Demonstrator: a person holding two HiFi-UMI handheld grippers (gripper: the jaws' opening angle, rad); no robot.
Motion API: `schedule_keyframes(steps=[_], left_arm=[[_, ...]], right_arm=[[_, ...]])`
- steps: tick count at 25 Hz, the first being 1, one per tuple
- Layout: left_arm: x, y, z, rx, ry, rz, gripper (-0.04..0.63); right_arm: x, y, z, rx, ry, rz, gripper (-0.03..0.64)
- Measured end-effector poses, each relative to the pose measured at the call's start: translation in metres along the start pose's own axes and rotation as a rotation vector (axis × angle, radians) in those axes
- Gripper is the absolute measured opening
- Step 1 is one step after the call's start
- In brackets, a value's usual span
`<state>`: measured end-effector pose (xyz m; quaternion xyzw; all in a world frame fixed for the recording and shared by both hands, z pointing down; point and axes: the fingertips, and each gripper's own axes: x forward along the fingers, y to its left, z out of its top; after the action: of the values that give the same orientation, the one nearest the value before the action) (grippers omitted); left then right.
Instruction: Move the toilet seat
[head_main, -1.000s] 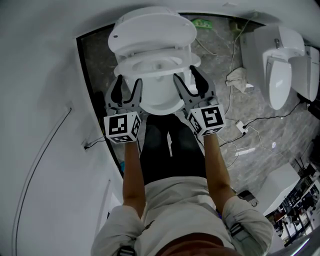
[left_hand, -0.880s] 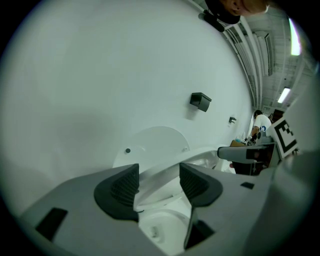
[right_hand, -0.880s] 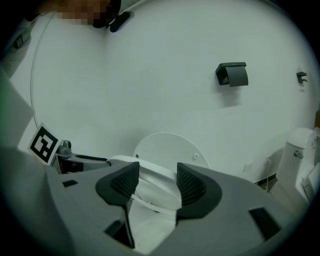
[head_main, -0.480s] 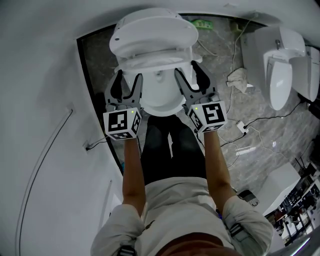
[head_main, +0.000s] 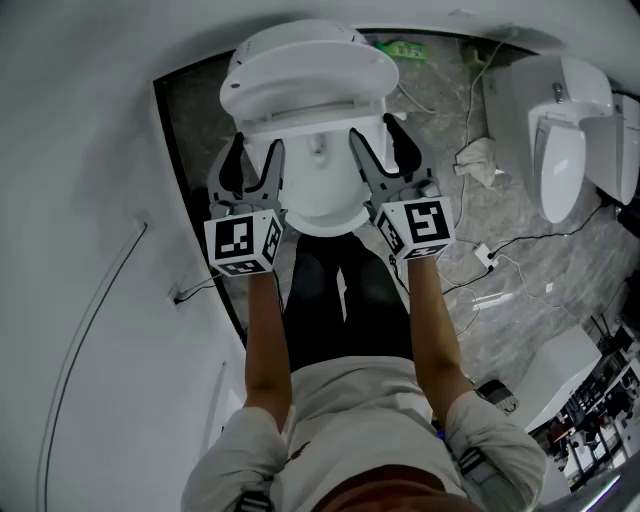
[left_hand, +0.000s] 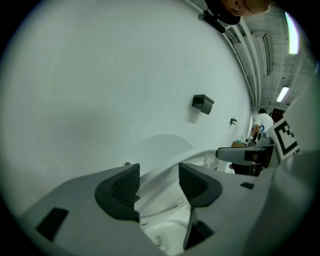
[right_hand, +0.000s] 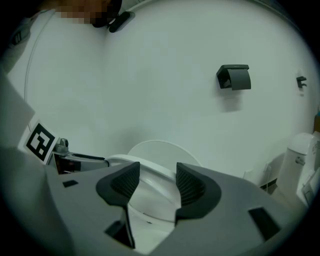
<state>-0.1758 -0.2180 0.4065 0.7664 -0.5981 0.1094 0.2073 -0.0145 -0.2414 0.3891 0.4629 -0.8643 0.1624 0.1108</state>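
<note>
A white toilet stands against the wall, its lid (head_main: 305, 60) raised above the bowl (head_main: 320, 190). The toilet seat (head_main: 310, 115) hangs tilted up just under the lid, well clear of the bowl rim. My left gripper (head_main: 255, 155) straddles the seat's left side and my right gripper (head_main: 375, 135) its right side. In the left gripper view the seat (left_hand: 160, 167) runs between the dark pads (left_hand: 122, 187), with the lid (left_hand: 160, 145) behind. The right gripper view shows the same: the seat (right_hand: 150, 172) between the pads (right_hand: 190, 187), in front of the lid (right_hand: 165, 150). Both grippers look shut on it.
A white wall runs close along the left. To the right on the marble floor are a second white fixture (head_main: 565, 130), a crumpled cloth (head_main: 478, 155) and loose cables (head_main: 500, 250). A black holder (right_hand: 234, 77) hangs on the wall behind. The person's legs stand before the bowl.
The seat has swung up from near the bowl rim to close under the lid. Both grippers have moved forward with it, toward the wall.
</note>
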Motion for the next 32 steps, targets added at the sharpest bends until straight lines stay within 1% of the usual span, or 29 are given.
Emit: schedule_keyframes(steps=[20, 32], left_arm=[[0.027, 0.014, 0.016, -0.003, -0.017, 0.019, 0.258], [0.044, 0.019, 0.026, 0.003, -0.029, 0.025, 0.255]], right_arm=[[0.029, -0.011, 0.014, 0.000, -0.024, -0.006, 0.241], [0.045, -0.019, 0.021, -0.036, -0.023, -0.004, 0.241]])
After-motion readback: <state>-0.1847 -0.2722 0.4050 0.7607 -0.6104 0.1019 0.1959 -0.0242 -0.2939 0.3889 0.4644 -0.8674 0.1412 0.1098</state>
